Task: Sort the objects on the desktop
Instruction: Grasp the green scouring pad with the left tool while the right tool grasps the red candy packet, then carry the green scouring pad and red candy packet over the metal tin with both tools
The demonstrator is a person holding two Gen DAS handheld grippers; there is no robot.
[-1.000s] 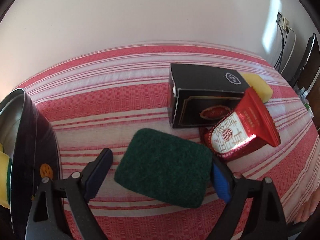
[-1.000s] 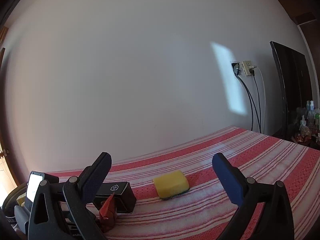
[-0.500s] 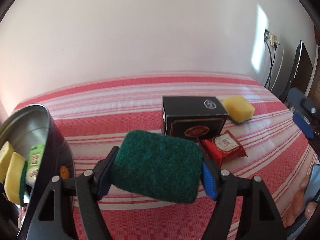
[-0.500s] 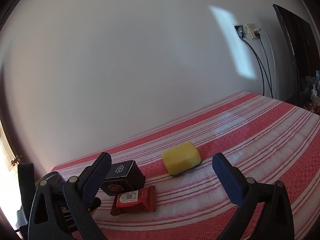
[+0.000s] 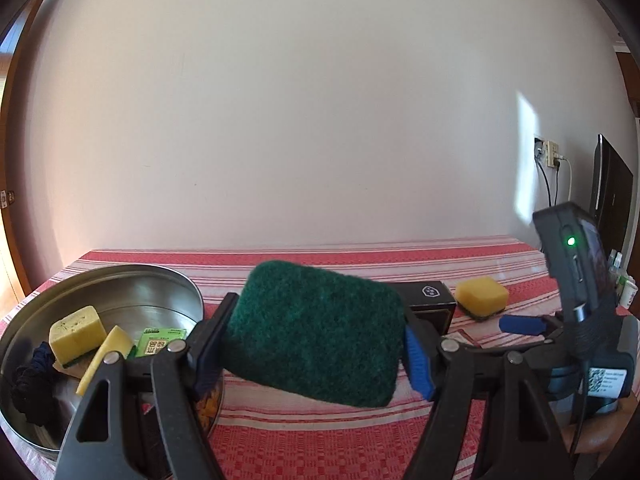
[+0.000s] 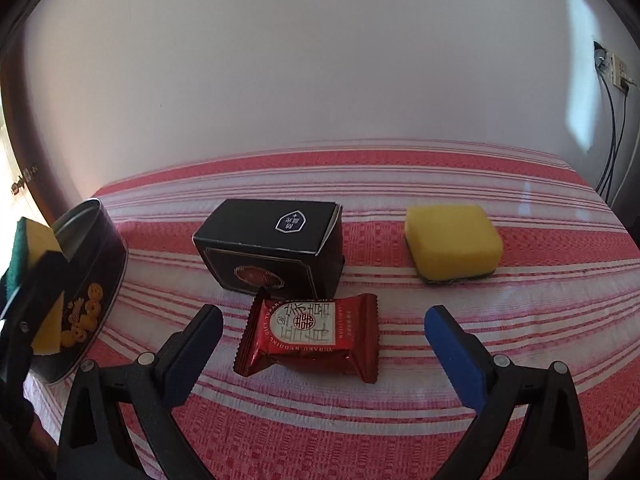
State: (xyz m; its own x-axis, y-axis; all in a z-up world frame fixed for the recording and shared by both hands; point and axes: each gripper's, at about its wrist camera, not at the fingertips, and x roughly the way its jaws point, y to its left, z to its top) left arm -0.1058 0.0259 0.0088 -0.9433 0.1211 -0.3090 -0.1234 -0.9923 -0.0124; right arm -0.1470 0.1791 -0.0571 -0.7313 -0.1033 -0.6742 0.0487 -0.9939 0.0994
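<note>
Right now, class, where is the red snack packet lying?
In the right wrist view, the red snack packet lies flat on the striped cloth, just in front of the black box and ahead of the open right hand-held gripper.

L tool [image 5: 314, 354] clamps green scrub pad [image 5: 316, 334] beside tin [image 5: 192, 292] w/ sponges.
</note>
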